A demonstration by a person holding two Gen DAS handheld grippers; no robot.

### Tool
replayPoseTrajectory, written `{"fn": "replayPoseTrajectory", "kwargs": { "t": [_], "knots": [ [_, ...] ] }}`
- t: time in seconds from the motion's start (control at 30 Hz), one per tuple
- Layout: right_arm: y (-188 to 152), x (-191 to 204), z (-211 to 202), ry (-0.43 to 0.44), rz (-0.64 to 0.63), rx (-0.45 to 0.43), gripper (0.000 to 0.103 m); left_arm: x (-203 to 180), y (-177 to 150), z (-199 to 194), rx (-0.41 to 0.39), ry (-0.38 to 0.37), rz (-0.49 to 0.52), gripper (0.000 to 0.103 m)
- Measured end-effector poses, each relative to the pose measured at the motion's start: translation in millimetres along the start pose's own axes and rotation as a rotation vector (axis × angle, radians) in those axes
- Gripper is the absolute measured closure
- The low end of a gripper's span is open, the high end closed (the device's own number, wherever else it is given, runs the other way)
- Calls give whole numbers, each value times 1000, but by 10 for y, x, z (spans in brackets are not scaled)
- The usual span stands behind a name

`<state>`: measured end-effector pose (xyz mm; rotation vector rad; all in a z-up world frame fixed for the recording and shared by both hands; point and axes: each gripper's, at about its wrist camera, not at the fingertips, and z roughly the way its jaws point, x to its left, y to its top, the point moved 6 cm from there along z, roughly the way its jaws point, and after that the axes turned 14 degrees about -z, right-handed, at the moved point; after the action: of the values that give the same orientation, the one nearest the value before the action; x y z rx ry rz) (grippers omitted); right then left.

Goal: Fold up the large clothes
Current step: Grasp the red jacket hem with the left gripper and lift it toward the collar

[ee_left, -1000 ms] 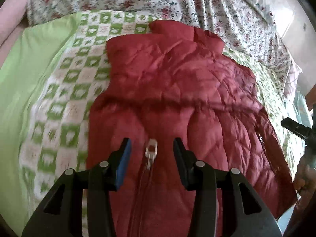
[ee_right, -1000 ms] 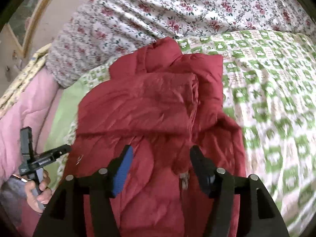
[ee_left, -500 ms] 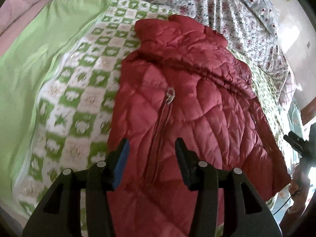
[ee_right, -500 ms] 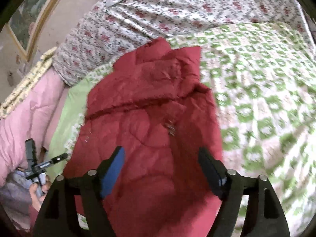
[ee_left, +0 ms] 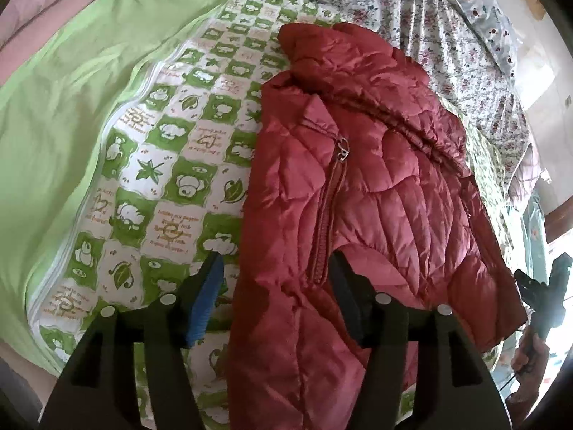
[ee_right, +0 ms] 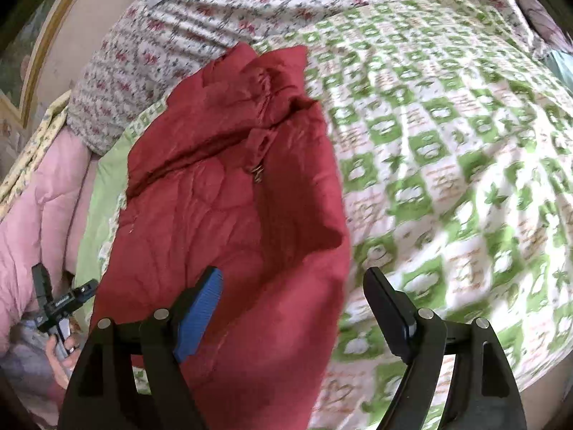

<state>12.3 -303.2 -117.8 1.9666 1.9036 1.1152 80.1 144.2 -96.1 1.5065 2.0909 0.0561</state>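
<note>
Jacket (ee_left: 376,197), red, quilted, zipped, flat on checked bedspread (ee_left: 172,165); left gripper (ee_left: 275,283) and right gripper (ee_right: 292,297) just opened, jaws apart, straddling opposite side edges for folding.

Daylit bed (ee_right: 447,136), floral pillows (ee_right: 250,3)

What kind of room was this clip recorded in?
Most likely a bedroom: the red jacket lies on a bed covered by a green-and-white checked quilt, with floral bedding behind and a pink comforter alongside.
</note>
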Motion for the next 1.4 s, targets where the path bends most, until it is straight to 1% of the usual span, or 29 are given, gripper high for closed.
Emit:
{"fn": "replayPoseTrajectory", "kwargs": {
  "t": [0.07, 0.13, 0.3, 0.4, 0.47, 0.53, 0.63, 0.67, 0.7, 0.83, 0.87, 0.9, 1.13, 1.23, 1.27, 1.3, 1.33, 1.4],
  "knots": [
    [-31, 72, 29, -37, -38, 27, 20, 27, -15, 19, 16, -5, -11, 43],
    [-80, 139, 56, -52, -70, 52, 20, 46, -47, 41, 38, -24, -18, 43],
    [-223, 180, 73, -49, -100, 95, 20, 30, -176, 104, 89, -73, -8, 43],
    [-288, 160, 39, -41, -97, 93, 21, 19, -273, 142, 105, -62, 18, 43],
    [-337, 122, 7, -34, -86, 92, 22, 32, -310, 158, 118, -65, 18, 43],
    [-390, 96, -29, -16, -76, 92, 30, 51, -345, 155, 126, -76, 12, 43],
    [-473, 84, -65, 28, -58, 90, 46, 83, -382, 132, 133, -88, 12, 43],
    [-483, 93, -68, 41, -56, 89, 55, 89, -389, 129, 135, -92, 12, 43],
    [-503, 89, -82, 56, -51, 84, 57, 95, -401, 124, 139, -97, 13, 43],
    [-529, 70, -119, 113, -21, 72, 57, 103, -427, 131, 142, -110, 12, 42],
    [-525, 69, -117, 121, -10, 72, 53, 103, -432, 140, 144, -110, 11, 42],
    [-520, 75, -109, 130, -4, 71, 53, 103, -438, 144, 146, -111, 10, 42],
    [-532, 80, -85, 150, -4, 56, 52, 43, -498, 150, 147, -117, 36, 42],
    [-542, 91, -109, 160, -10, 34, 52, -9, -549, 136, 145, -127, 71, 42],
    [-536, 101, -112, 160, -15, 28, 55, -39, -568, 132, 144, -127, 85, 42],
    [-527, 112, -116, 164, -21, 21, 55, -61, -584, 119, 140, -125, 102, 43],
    [-516, 126, -123, 167, -27, 12, 56, -88, -599, 106, 133, -121, 121, 44],
    [-491, 155, -133, 178, -37, -5, 62, -131, -619, 68, 124, -125, 146, 55]
  ]
}}
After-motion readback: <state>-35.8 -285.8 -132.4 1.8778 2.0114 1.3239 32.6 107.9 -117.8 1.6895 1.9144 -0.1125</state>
